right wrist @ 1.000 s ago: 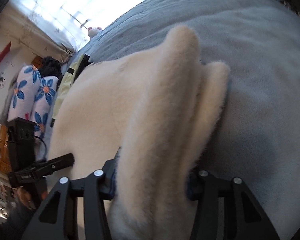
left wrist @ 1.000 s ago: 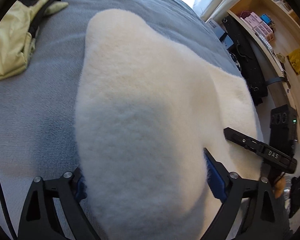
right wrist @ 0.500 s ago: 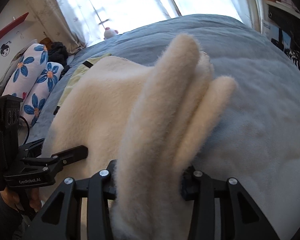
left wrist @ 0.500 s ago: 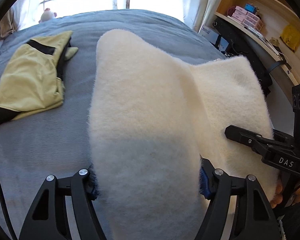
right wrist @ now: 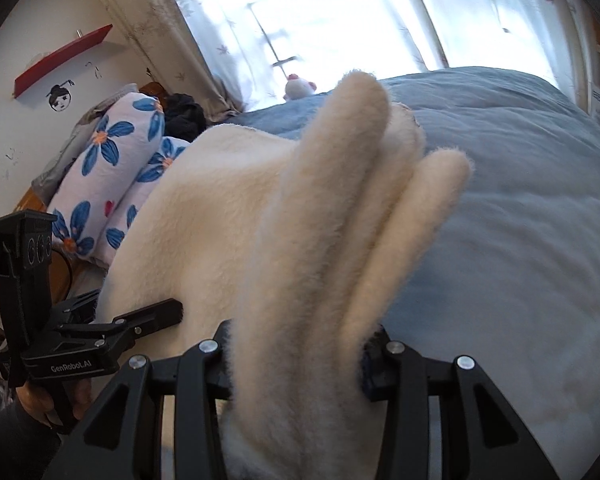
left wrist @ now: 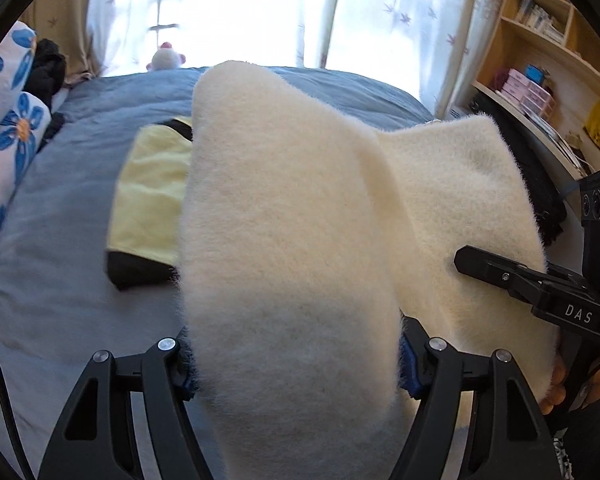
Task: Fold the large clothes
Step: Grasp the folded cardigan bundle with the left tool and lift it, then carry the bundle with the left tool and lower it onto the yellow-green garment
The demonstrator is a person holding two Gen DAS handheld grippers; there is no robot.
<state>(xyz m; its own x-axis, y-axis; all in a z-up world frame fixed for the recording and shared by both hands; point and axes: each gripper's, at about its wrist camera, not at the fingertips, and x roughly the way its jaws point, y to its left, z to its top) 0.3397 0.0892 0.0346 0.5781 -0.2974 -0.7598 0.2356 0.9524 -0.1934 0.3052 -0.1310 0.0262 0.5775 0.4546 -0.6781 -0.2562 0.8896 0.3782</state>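
Note:
A thick cream fleece garment (left wrist: 300, 220) is held up off the blue bed (left wrist: 60, 280), stretched between both grippers. My left gripper (left wrist: 296, 364) is shut on one bunched edge of it. My right gripper (right wrist: 296, 364) is shut on another edge, which stands up in several thick folds (right wrist: 340, 200). Each gripper shows in the other's view: the right one (left wrist: 540, 292) at the right of the left wrist view, the left one (right wrist: 100, 332) at the lower left of the right wrist view. The fingertips are buried in fleece.
A yellow garment with black trim (left wrist: 148, 200) lies on the bed to the left. Flower-print pillows (right wrist: 112, 184) and a dark heap sit at the bed's left side. A small plush toy (left wrist: 166, 58) sits by the bright window. Wooden shelves (left wrist: 540, 60) stand at the right.
Both grippers have lifted the fleece garment up from the bed and tilted upward, so the window and room now show. The grip on the fleece is unchanged.

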